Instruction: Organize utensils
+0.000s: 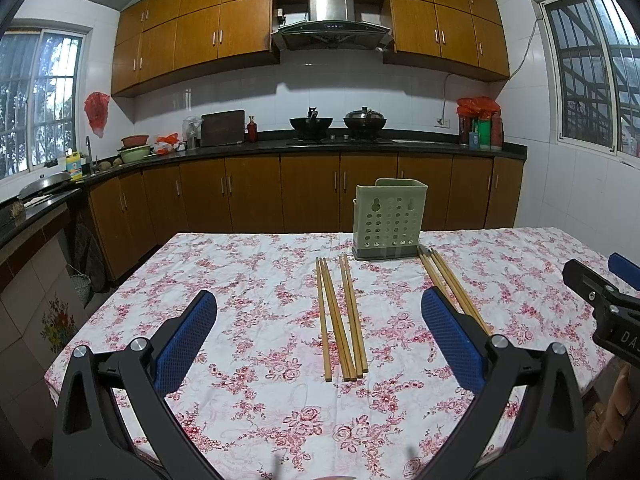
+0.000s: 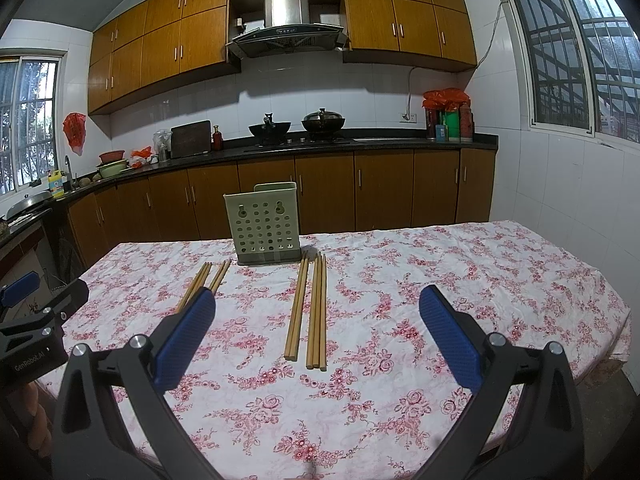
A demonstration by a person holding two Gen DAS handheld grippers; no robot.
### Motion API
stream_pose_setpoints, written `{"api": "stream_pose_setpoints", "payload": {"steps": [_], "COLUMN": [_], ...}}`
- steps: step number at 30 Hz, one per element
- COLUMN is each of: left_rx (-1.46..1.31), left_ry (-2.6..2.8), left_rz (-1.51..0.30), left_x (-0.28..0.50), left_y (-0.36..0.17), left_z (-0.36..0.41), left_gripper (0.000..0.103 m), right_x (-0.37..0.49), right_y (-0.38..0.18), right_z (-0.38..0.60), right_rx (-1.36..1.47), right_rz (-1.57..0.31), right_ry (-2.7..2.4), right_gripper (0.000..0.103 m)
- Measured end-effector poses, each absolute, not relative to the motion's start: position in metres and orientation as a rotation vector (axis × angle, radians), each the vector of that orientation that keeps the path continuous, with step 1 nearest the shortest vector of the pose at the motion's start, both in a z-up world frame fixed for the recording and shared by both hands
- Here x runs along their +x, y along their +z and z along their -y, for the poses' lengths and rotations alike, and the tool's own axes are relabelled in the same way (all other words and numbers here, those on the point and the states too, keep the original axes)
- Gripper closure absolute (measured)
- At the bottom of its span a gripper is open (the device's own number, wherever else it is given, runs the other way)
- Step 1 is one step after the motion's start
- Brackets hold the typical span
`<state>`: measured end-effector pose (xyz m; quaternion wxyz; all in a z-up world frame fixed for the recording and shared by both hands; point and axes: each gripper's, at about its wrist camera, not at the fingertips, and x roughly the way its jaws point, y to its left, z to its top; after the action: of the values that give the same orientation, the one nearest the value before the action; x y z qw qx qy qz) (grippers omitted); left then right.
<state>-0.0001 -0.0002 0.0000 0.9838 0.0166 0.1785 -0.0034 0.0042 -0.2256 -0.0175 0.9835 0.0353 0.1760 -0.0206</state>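
Chopsticks lie flat on the floral table (image 1: 248, 280) in two groups, tips toward the holder (image 1: 385, 220): left group (image 1: 340, 316) and right group (image 2: 306, 308), the holder upright at the far middle between them. Laid out lengthwise like this, they look staged for pick-up, one group per side. Left gripper (image 1: 320, 344) is spread wide and empty, hovering over its group; right gripper (image 2: 316, 340) likewise, over the other. Nothing grasped yet. A pad hides part of the far group in each view. Holder's inside not visible; exact stick count is hard to tell.
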Motion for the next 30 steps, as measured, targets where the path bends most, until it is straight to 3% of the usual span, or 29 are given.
{"api": "stream_pose_setpoints", "payload": {"steps": [30], "left_rx": [0.034], "left_ry": [-0.006], "left_rz": [-0.361], "left_x": [-0.003], "left_y": [0.0006], "left_z": [0.0023], "left_gripper": [0.002], "right_x": [0.005], "right_y": [-0.0187], "right_z": [0.2259], "right_rx": [0.072], "right_rz": [-0.355], "right_ry": [-0.041], "right_gripper": [0.004]}}
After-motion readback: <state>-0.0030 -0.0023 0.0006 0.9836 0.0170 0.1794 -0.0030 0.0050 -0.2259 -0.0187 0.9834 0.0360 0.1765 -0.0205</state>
